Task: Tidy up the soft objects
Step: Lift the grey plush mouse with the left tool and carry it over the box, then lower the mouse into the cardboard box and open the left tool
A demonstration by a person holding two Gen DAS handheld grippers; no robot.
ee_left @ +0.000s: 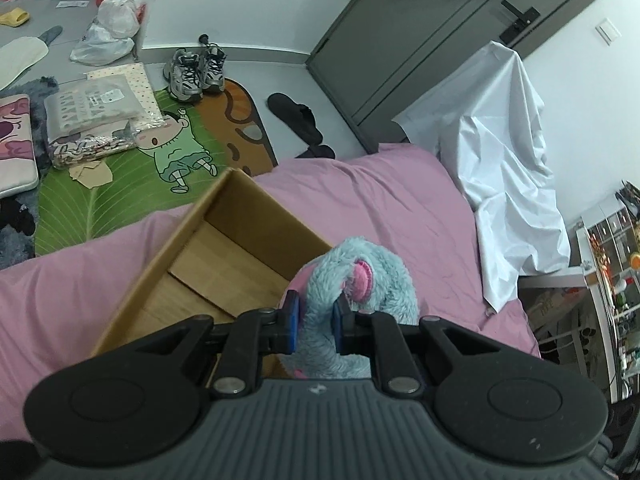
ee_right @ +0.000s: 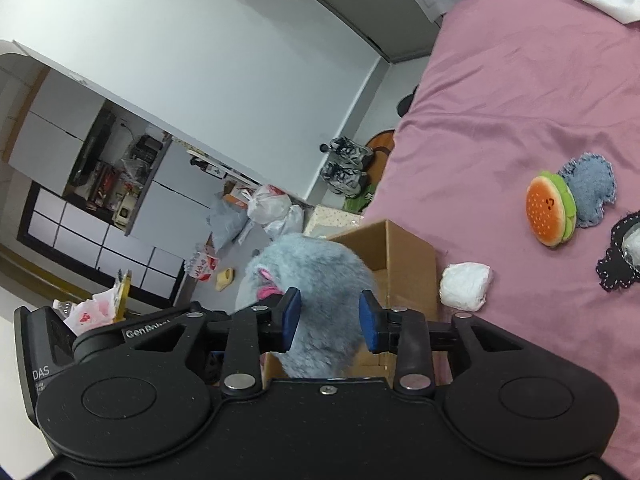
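A fluffy blue plush toy (ee_left: 360, 280) with pink ear patches is held by both grippers beside an open cardboard box (ee_left: 224, 264) on the pink bed. My left gripper (ee_left: 316, 322) is shut on one part of the plush. My right gripper (ee_right: 330, 318) is shut on the plush (ee_right: 316, 280) too, over the box (ee_right: 400, 248). A burger plush (ee_right: 550, 212), a denim-blue soft piece (ee_right: 592, 192), a white soft bundle (ee_right: 464, 286) and a black lacy piece (ee_right: 618, 258) lie on the bed to the right.
The pink bed sheet (ee_left: 380, 200) ends at an edge beyond the box. A white cloth (ee_left: 504, 160) drapes at the bed's far right. On the floor are a cartoon mat (ee_left: 120, 184), sneakers (ee_left: 196, 70), bags and packaged bedding (ee_left: 92, 120).
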